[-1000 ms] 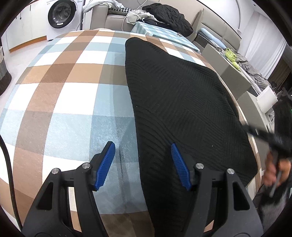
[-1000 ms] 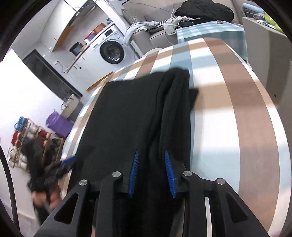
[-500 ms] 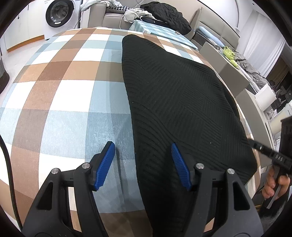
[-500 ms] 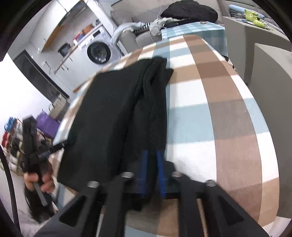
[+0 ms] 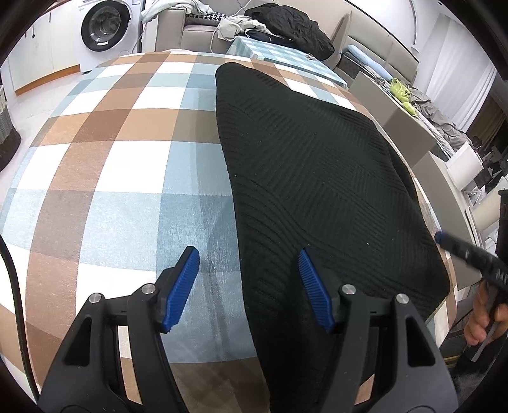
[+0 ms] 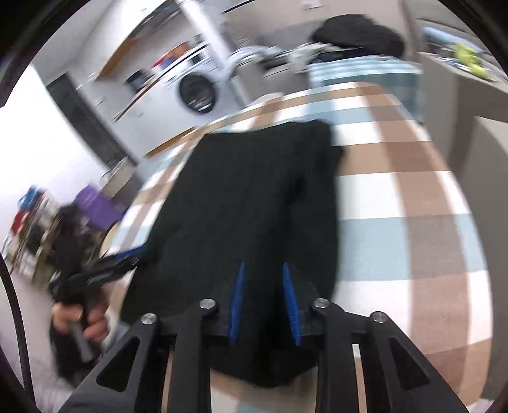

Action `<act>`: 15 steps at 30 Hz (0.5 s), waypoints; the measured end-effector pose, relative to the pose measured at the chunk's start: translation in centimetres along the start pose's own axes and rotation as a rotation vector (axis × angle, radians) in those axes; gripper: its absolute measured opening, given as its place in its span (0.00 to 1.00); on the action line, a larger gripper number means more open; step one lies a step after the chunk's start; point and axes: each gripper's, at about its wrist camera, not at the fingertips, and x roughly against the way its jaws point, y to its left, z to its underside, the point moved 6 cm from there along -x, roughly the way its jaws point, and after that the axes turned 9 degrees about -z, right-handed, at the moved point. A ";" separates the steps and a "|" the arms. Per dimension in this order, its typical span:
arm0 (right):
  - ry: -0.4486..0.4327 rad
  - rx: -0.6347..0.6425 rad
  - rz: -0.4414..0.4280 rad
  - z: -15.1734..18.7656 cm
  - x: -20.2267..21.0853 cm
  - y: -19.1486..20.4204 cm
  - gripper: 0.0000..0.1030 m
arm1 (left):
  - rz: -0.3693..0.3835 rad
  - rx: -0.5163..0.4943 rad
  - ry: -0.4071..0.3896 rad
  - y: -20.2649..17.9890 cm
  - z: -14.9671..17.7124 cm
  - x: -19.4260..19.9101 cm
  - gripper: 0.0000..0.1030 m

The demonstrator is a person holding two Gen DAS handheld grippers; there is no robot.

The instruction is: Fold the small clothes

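A black ribbed knit garment (image 5: 317, 178) lies flat on the checked table (image 5: 127, 159). My left gripper (image 5: 247, 270) is open and hovers over the garment's near left edge, one finger over the cloth, the other over the table. In the blurred right wrist view the same garment (image 6: 254, 197) lies folded lengthwise. My right gripper (image 6: 262, 279) hovers above its near end with the jaws a little apart and nothing clearly between them. The right gripper's tip (image 5: 457, 247) also shows at the right edge of the left wrist view.
A washing machine (image 5: 104, 28) and a sofa piled with clothes (image 5: 279, 22) stand beyond the table's far edge. Grey chairs (image 5: 397, 120) stand along the table's right side. The checked table (image 6: 412, 222) stretches to the right of the garment.
My right gripper's jaws have parted from the garment's fold and it has swung to face along the garment. My left gripper has held still, open.
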 end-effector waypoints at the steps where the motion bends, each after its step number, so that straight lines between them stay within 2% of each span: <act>1: 0.020 0.009 -0.026 0.4 -0.3 0.4 0.26 | 0.002 0.000 -0.001 0.0 0.1 0.1 0.61; 2: 0.065 0.013 -0.046 1.3 -1.2 0.6 0.26 | 0.003 -0.001 0.000 0.0 0.2 0.2 0.61; 3: 0.090 0.020 -0.026 2.0 -1.7 0.4 0.21 | 0.003 0.000 0.000 0.1 0.2 0.3 0.61; 4: 0.081 0.026 -0.012 2.5 -1.6 0.4 0.17 | 0.003 0.002 0.001 0.1 0.3 0.3 0.61; 5: 0.061 0.031 -0.020 2.6 -1.2 0.5 0.07 | 0.002 0.000 0.005 0.1 0.4 0.3 0.61; 8: -0.032 0.065 -0.043 2.4 1.1 1.4 0.05 | 0.006 -0.001 0.005 0.2 0.7 0.3 0.61; 9: -0.028 0.060 -0.017 2.5 1.1 1.1 0.05 | 0.011 0.001 0.006 0.2 0.7 0.3 0.61; 12: 0.059 0.025 0.065 2.9 -0.4 -0.6 0.05 | 0.012 0.005 0.014 0.1 0.8 -0.1 0.61; 13: 0.052 0.021 0.068 3.0 -0.1 -0.5 0.06 | 0.010 0.003 0.011 0.0 0.8 -0.1 0.61; 14: 0.033 0.024 0.063 2.8 0.3 -0.4 0.14 | 0.015 -0.001 0.012 -0.1 0.9 -0.1 0.61; 15: 0.007 0.033 0.069 2.3 0.9 -0.1 0.30 | 0.016 -0.004 0.013 -0.2 0.9 -0.1 0.61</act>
